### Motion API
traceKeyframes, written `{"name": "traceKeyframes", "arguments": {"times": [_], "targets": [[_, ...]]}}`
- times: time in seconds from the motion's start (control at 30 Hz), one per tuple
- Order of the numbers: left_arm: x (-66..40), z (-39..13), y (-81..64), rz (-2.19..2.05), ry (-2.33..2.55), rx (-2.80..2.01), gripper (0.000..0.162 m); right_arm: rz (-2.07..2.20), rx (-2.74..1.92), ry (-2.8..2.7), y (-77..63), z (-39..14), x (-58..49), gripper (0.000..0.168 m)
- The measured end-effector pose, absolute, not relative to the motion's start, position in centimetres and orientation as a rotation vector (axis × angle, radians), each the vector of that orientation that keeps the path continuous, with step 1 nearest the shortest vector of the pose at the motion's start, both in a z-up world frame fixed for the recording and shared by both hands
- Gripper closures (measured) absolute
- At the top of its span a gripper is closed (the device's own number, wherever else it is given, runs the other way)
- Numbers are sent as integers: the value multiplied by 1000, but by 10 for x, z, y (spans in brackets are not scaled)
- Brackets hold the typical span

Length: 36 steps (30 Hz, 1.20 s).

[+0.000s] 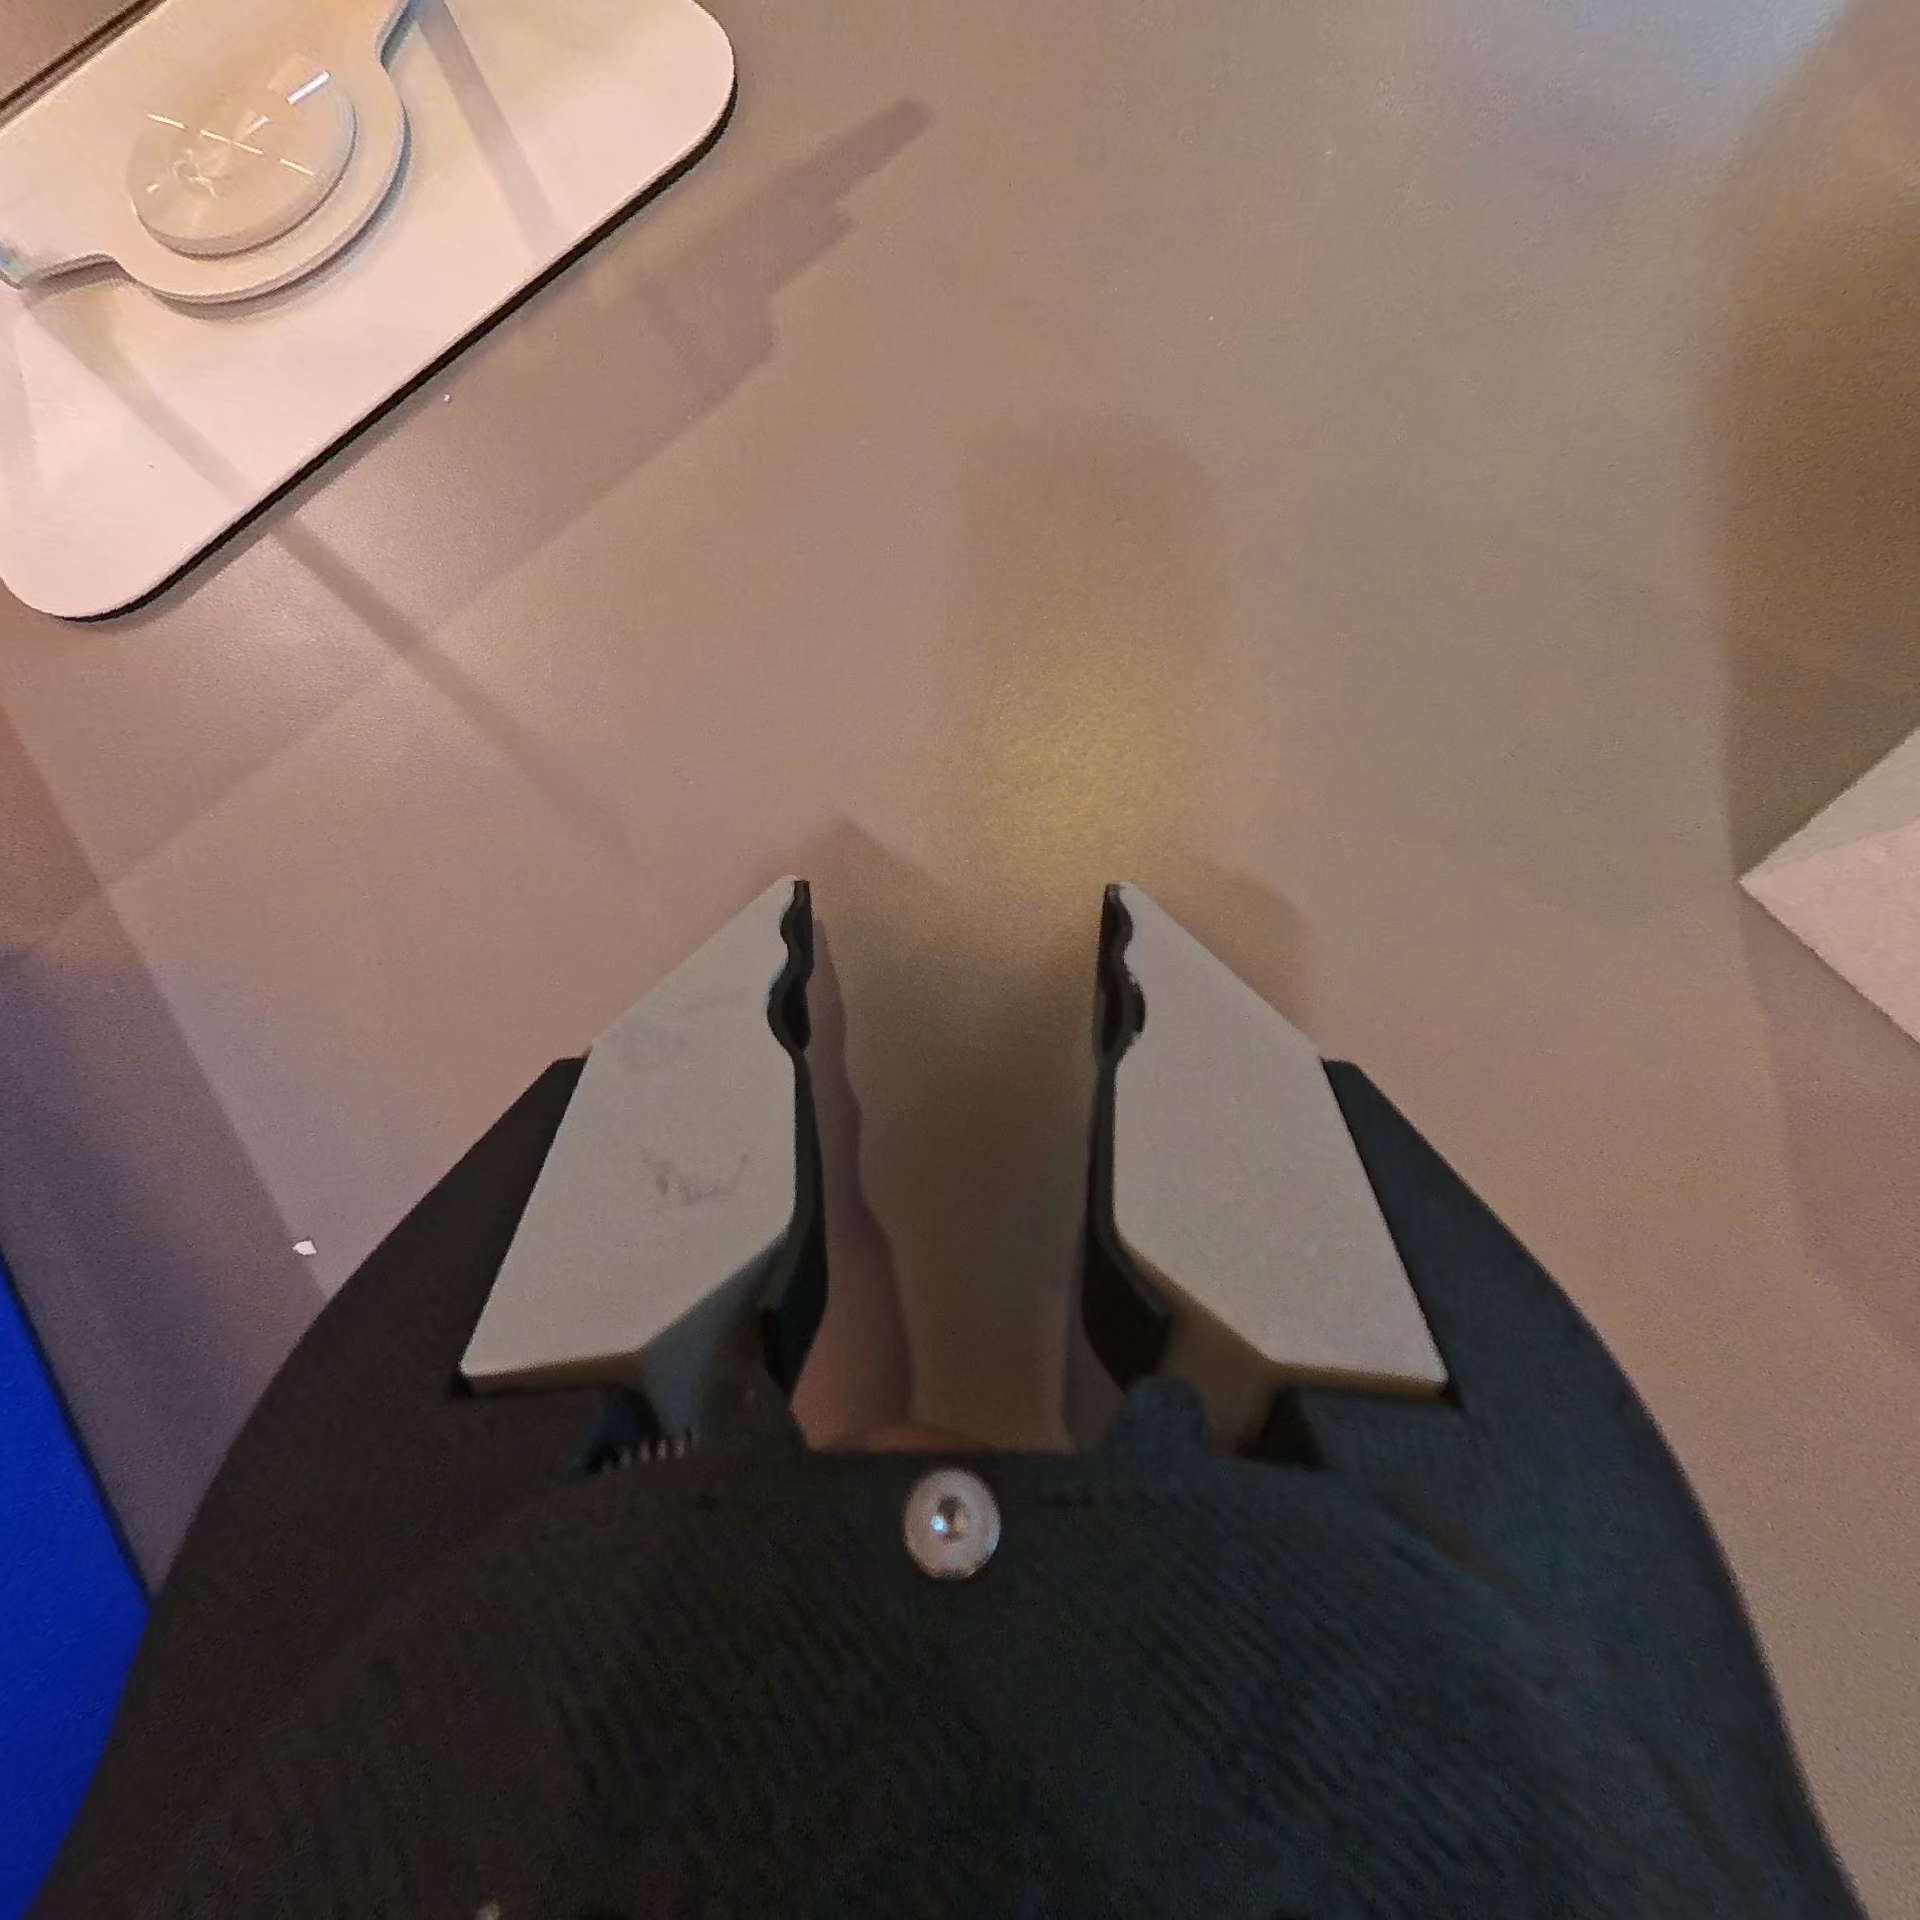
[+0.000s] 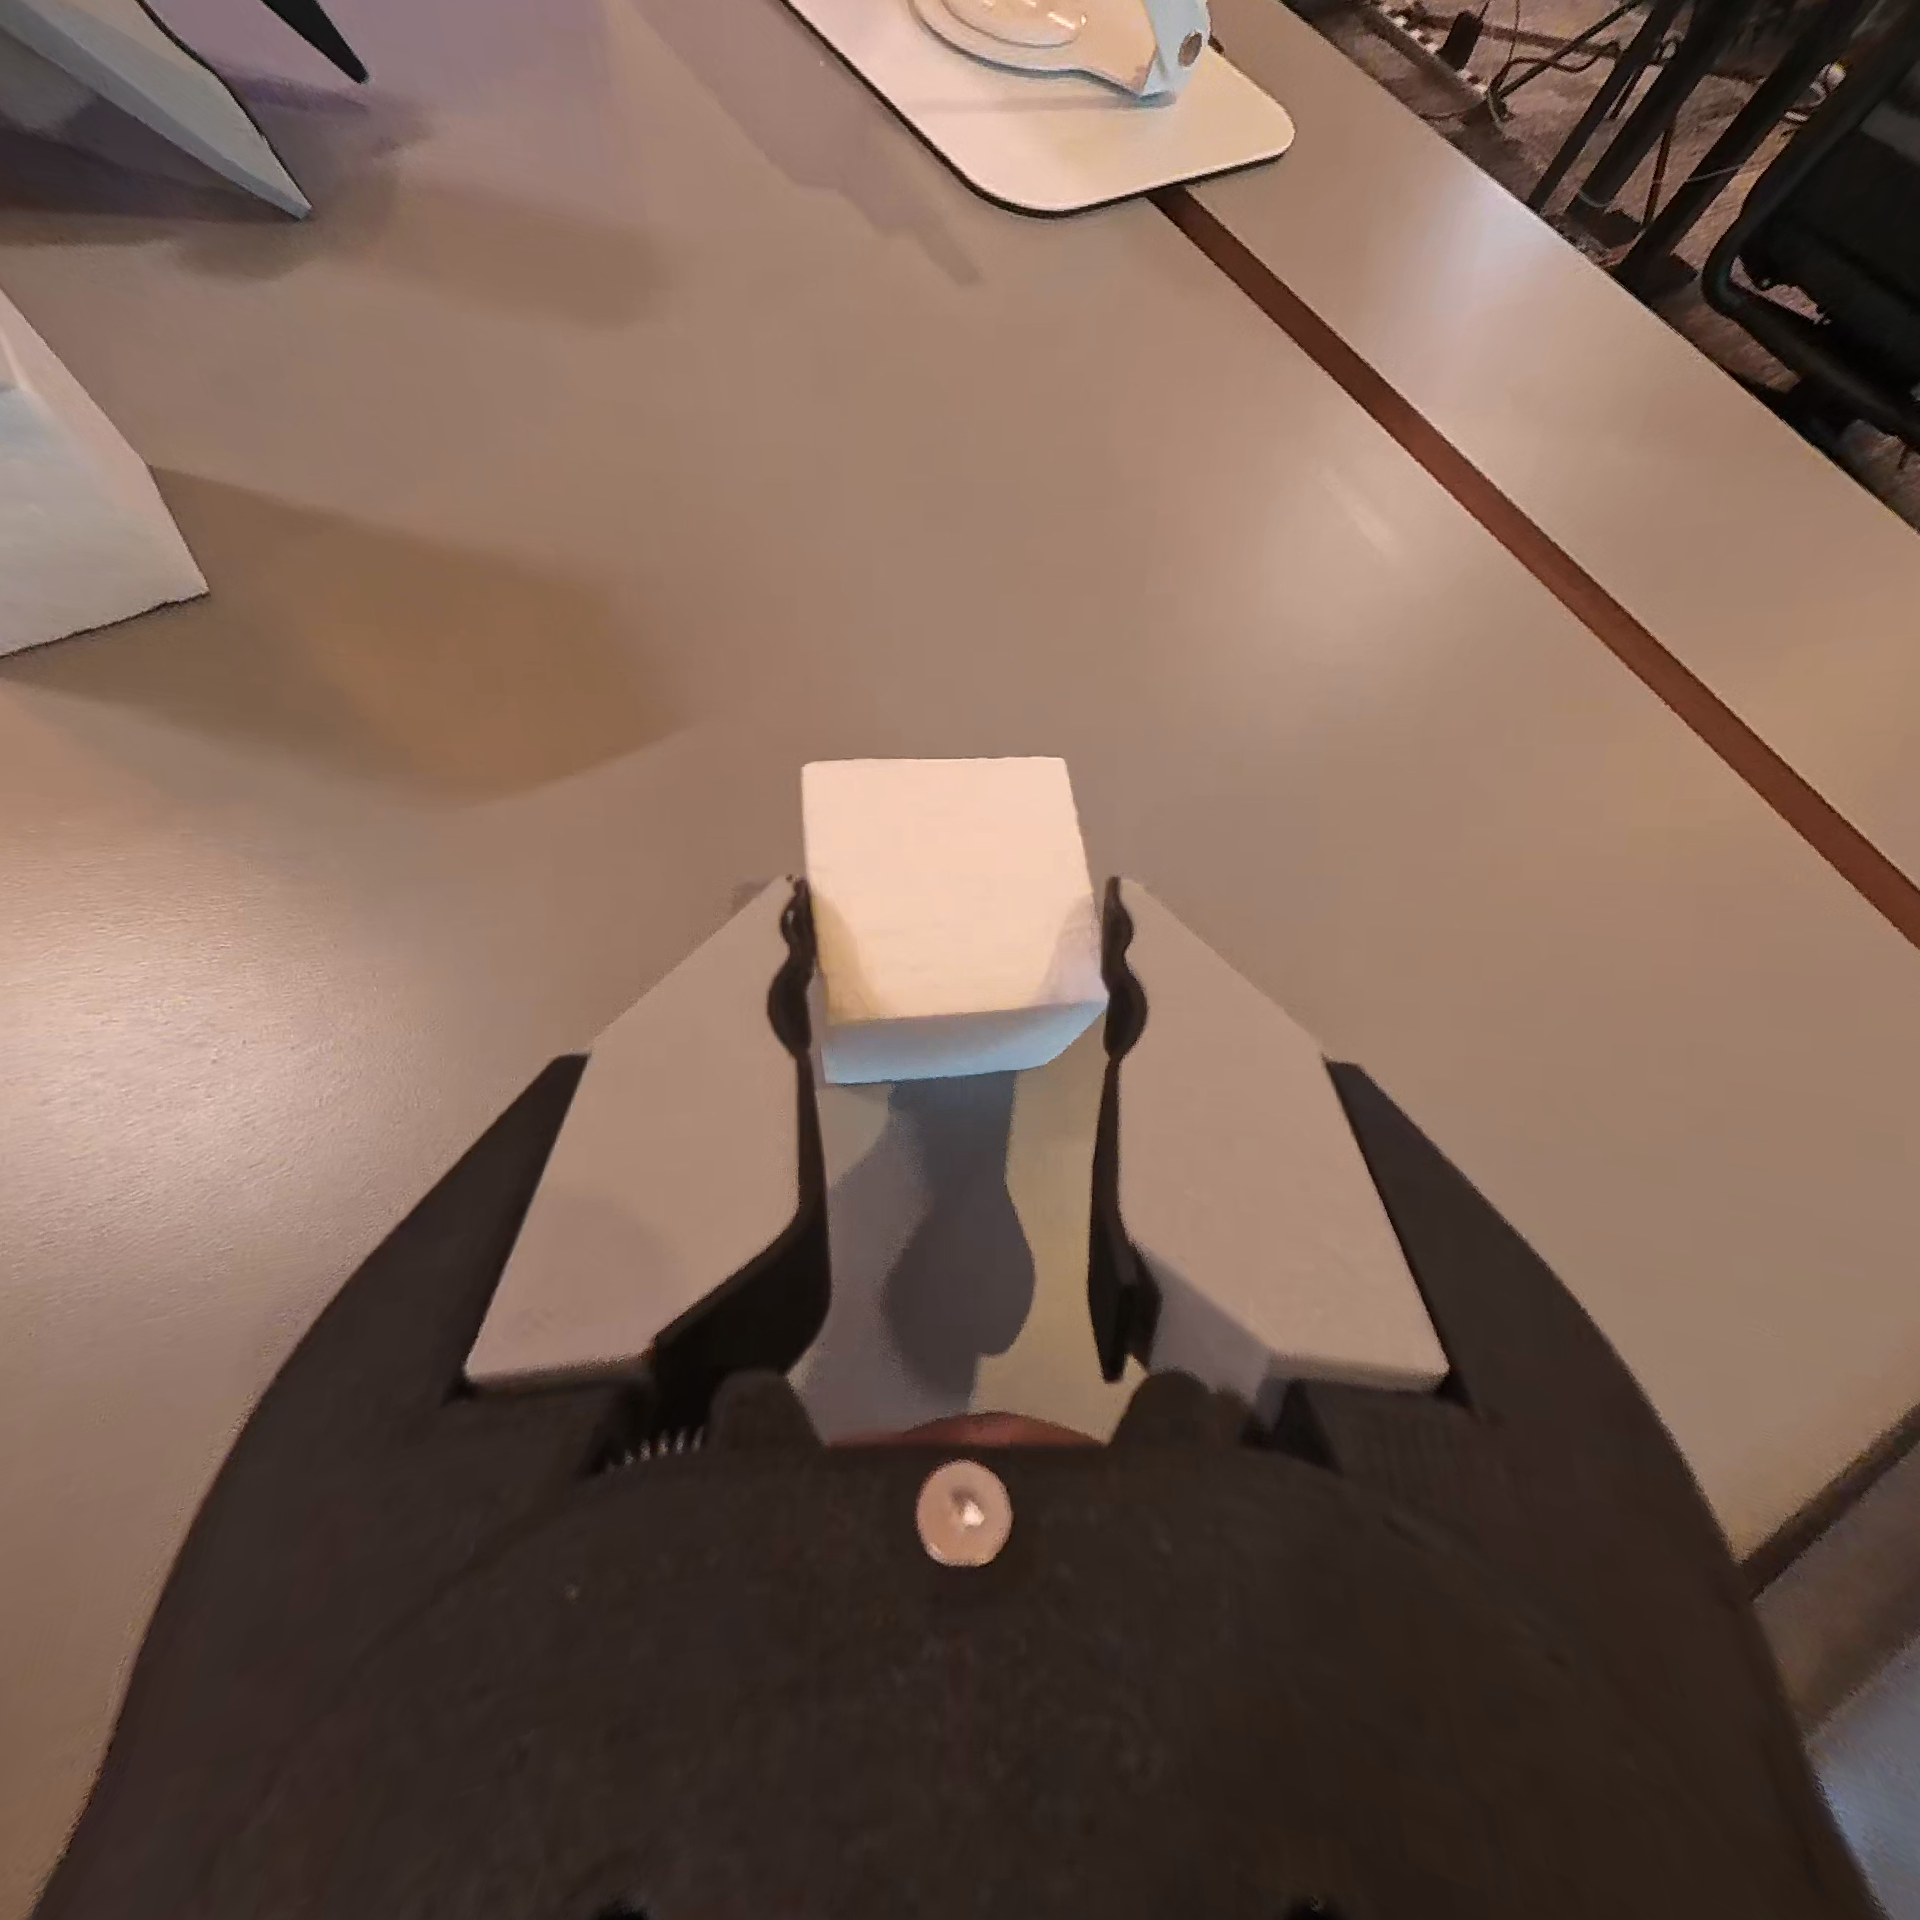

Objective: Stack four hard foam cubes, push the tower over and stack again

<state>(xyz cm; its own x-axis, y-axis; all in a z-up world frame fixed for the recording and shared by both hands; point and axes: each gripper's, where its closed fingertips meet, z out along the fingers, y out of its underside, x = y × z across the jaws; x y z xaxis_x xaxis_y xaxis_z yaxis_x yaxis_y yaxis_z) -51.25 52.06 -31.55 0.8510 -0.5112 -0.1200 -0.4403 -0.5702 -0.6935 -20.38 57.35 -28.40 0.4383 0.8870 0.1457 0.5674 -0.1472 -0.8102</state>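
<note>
Right gripper (image 2: pixel 954 940) angled down over table (image 2: pixel 1351 644), clamped on foam cube (image 2: pixel 940 894); left gripper (image 1: pixel 956 935) apart, empty.

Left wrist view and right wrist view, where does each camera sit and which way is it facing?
Left wrist view: on the left tongs, looking down along open, empty fingers at the table; a cube corner at right.
Right wrist view: on the right tongs, facing forward over the table, gripping a white foam cube.
Shared: the table and the pale mat holding a round object.
</note>
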Motion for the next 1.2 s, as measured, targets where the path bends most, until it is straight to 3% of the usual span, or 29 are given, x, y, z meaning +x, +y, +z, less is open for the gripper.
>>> {"name": "traceKeyframes", "arguments": {"times": [0.33,0.87,1.2], "targets": [[-513,-316,521,-123,686,-2262,108,571,-1751,-1207,560,-254,-219,115],[-511,-316,521,-134,682,-2260,108,953,-1366,-1156,485,-141,-287,115],[-511,-316,521,-134,688,-2261,108,929,-1317,-1417,442,-121,-347,115]]}}
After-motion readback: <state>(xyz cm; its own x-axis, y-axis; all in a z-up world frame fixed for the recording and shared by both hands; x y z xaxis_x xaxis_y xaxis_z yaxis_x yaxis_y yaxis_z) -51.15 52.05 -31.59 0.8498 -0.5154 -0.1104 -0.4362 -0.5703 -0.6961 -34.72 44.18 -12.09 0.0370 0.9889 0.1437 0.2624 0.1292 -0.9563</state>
